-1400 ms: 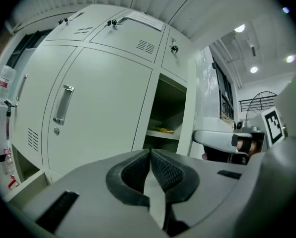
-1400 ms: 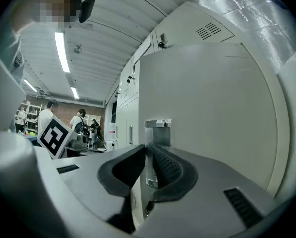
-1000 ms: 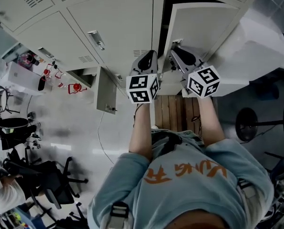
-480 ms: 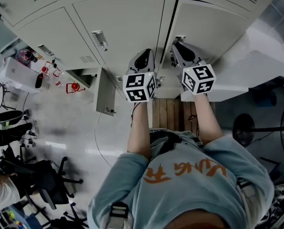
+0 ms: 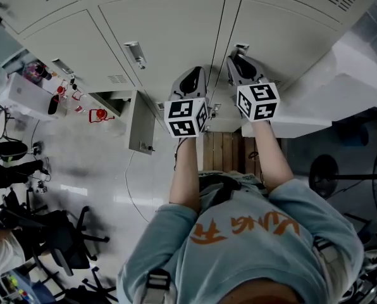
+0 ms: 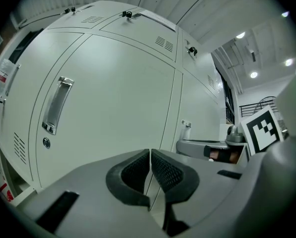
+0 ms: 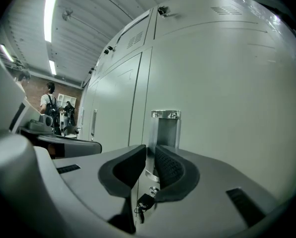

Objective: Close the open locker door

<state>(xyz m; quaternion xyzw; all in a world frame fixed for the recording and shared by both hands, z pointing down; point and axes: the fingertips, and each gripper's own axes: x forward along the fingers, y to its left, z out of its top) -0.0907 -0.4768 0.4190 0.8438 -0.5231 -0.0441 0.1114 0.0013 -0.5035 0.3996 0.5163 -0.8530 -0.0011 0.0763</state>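
The pale grey locker door (image 5: 283,37) lies flush with the row of lockers, and no dark gap shows along its edge. My right gripper (image 5: 238,59) is at this door's metal handle (image 5: 241,47). In the right gripper view the jaws (image 7: 150,160) stand nearly together with the lower part of the handle (image 7: 166,125) pinched between the pads. A small key (image 7: 144,202) hangs below them. My left gripper (image 5: 191,78) hovers beside the seam of the neighbouring door. Its pads (image 6: 138,170) touch each other with nothing between them.
The neighbouring locker has a long handle (image 5: 133,53). A small lower locker door (image 5: 140,122) stands open to the left. A white block (image 5: 340,87) juts out on the right above a fan (image 5: 331,170). Office chairs (image 5: 68,233) stand at the lower left. People (image 7: 49,103) stand far off.
The right locker door has swung from ajar to flush with the front, and the dark gap beside it has gone. My right gripper moved with the handle towards the lockers; the left barely moved.
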